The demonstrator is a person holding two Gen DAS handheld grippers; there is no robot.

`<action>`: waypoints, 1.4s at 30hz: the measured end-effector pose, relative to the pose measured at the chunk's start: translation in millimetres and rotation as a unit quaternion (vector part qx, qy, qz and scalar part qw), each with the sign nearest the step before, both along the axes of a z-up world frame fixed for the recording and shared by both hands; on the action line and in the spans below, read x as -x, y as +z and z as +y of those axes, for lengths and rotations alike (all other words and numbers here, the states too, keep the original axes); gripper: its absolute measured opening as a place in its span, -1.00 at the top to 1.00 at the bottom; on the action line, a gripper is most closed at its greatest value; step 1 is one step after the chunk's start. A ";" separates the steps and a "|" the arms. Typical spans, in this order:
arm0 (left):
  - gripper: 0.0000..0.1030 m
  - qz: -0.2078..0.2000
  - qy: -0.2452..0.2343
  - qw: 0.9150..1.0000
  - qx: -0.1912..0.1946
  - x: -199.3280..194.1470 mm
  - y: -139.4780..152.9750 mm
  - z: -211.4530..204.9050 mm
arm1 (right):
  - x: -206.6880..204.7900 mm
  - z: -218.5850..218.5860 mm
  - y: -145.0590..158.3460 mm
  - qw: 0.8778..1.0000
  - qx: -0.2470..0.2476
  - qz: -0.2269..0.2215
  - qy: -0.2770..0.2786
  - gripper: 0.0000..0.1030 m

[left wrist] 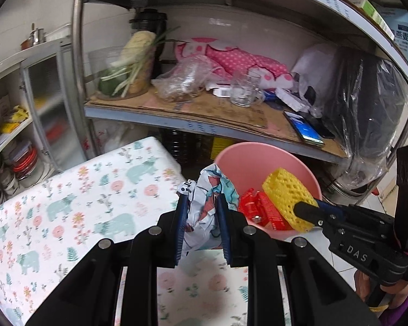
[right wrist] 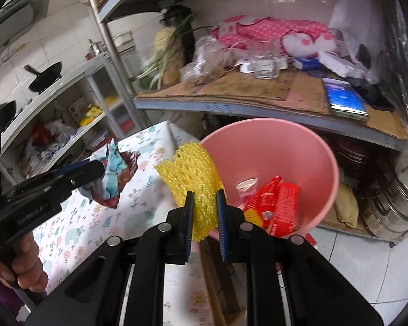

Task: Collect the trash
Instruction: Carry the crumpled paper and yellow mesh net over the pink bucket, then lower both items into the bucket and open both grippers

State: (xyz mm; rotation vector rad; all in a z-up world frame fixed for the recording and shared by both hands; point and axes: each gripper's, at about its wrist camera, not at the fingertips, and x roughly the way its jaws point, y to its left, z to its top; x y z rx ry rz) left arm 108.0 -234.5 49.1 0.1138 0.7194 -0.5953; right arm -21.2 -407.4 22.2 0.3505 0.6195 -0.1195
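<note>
Nearest to me, the left gripper point(left wrist: 202, 201) is clamped on a crumpled printed wrapper point(left wrist: 208, 203), its blue pads pressing both sides of the wad. It hangs above the near right corner of the table, which is covered in a floral cloth point(left wrist: 76, 190) with pale green bears. Just to the right, the right gripper point(right wrist: 205, 198) is closed narrow on a yellow foam net point(right wrist: 193, 179), the kind that sleeves fruit; the net sticks up between the pads and its upper part leans against the near rim of the pink bin point(right wrist: 285, 146). A hand point(right wrist: 21, 260) wraps the handle of the left tool.

The pink bin stands just past the table's right edge, between the table and the metal shelf rack point(left wrist: 176, 121). Inside it lie red packaging point(right wrist: 280, 203) and a small paper cup point(right wrist: 246, 187).

Farther back, the rack's cardboard-lined shelf holds a glass jug point(left wrist: 244, 89), a clear plastic bag point(left wrist: 185, 78), a pink dotted cushion point(left wrist: 239, 59), a phone point(left wrist: 303, 129) with a lit screen, and green onions point(left wrist: 130, 68) at the left end.
</note>
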 end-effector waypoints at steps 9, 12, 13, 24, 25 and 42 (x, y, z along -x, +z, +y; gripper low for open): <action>0.58 -0.003 -0.033 0.999 -0.008 -0.8 -4.3 -41.5 | 3.4 -28.3 -4.3 0.999 0.000 -0.002 -0.036 0.68; 0.58 -0.002 -0.040 0.999 -0.010 -2.8 -6.8 -53.9 | 2.1 -36.0 -7.0 0.999 -0.002 -0.001 -0.048 0.68; 0.58 -0.001 -0.042 0.999 -0.010 -3.9 -7.8 -58.2 | 1.5 -38.1 -7.9 0.999 -0.002 -0.001 -0.052 0.68; 0.58 0.004 -0.053 0.998 -0.028 -18.6 -26.9 -100.6 | -13.7 -52.3 -14.8 0.997 0.018 0.002 -0.069 0.68; 0.58 0.005 -0.053 0.998 -0.028 -19.8 -28.5 -102.9 | -15.3 -53.1 -15.5 0.997 0.021 0.003 -0.070 0.68; 0.57 0.037 -0.047 0.997 -0.043 -46.9 -60.7 -133.9 | -40.2 -65.9 -38.3 0.995 0.031 0.039 -0.081 0.68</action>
